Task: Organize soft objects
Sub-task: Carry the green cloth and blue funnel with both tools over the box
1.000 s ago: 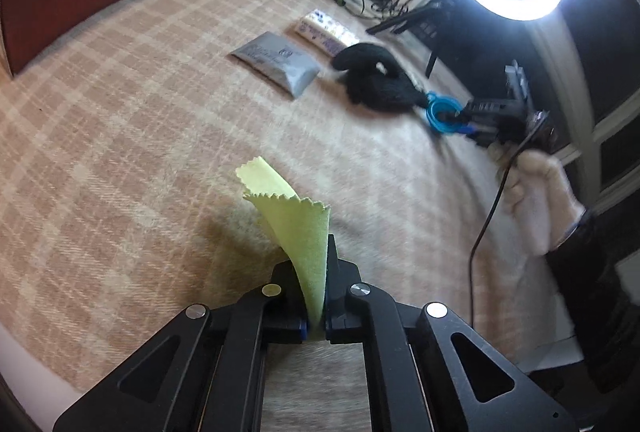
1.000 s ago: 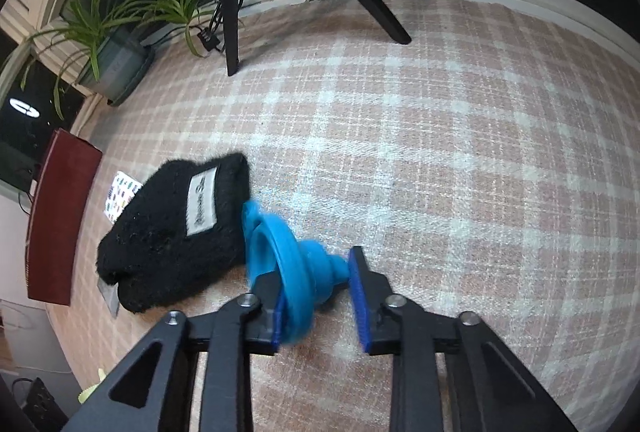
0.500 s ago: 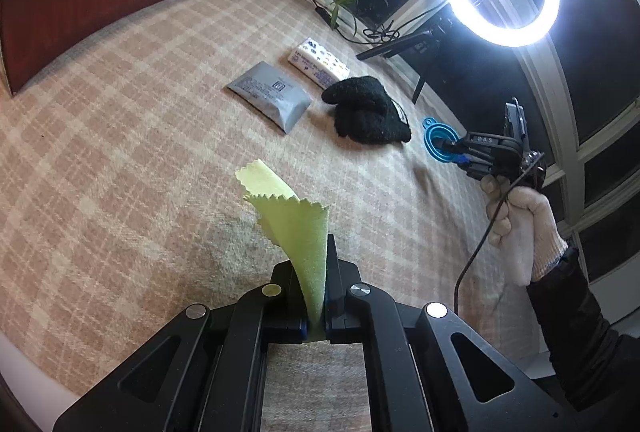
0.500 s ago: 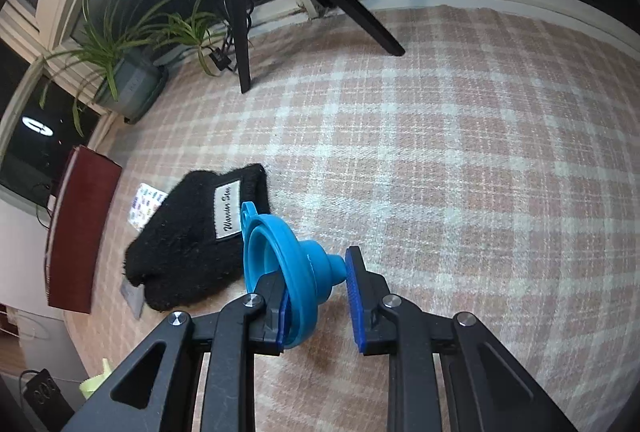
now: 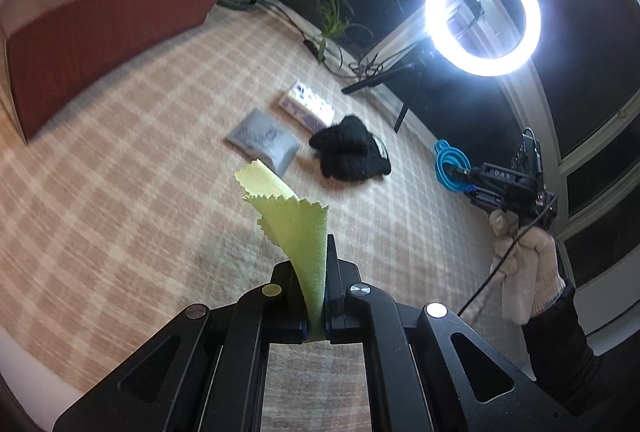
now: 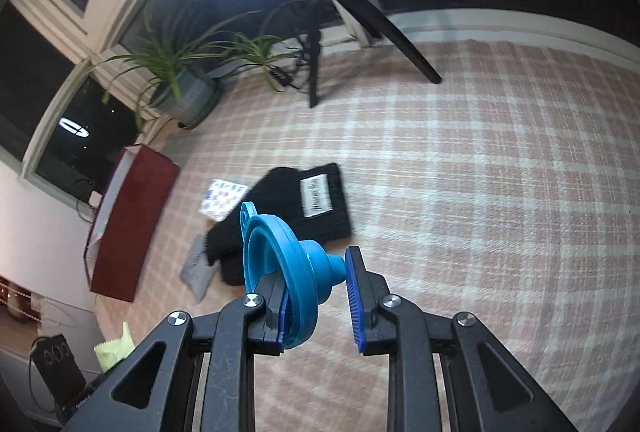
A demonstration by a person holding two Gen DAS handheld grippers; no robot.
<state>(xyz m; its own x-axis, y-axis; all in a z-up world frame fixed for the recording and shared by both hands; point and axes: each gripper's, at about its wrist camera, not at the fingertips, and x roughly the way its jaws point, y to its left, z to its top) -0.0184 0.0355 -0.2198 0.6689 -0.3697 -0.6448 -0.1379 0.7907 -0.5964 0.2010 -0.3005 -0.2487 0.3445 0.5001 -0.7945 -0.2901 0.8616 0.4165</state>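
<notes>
1. While the left tongs (image 5: 316, 296) point down over the plaid tabletop (image 5: 120, 216), their jaws are pinched tight on a yellow-green cloth (image 5: 296, 228), which stands up out of them and curls over at its pinked top edge, clear of the surface.
2. Farther off in the left wrist view, a grey pouch (image 5: 262, 141) lies just beside a black knit glove (image 5: 350, 148), with a patterned packet (image 5: 306, 106) behind them; a red box (image 5: 100, 32) stands open at the far left, well apart from them.
3. Out to the right of that view, a hand in a white glove (image 5: 528, 264) carries the right tongs, which have a blue silicone funnel (image 5: 452, 168) held up off the tabletop; a ring light (image 5: 482, 14) glares above.
4. Seen from the right wrist view, the right tongs (image 6: 320, 296) are clamped on the blue silicone funnel (image 6: 288, 264): the left pad sits against the funnel's wide rim and its narrow spout meets the right pad.
5. Beyond the funnel lie the black knit glove (image 6: 296, 204) with its white label up, the patterned packet (image 6: 222, 198) and the grey pouch (image 6: 194, 268), the red box (image 6: 132, 220) to their left and a potted plant (image 6: 188, 88) by the window.
6. Low in the left corner the yellow-green cloth (image 6: 114, 348) shows.
</notes>
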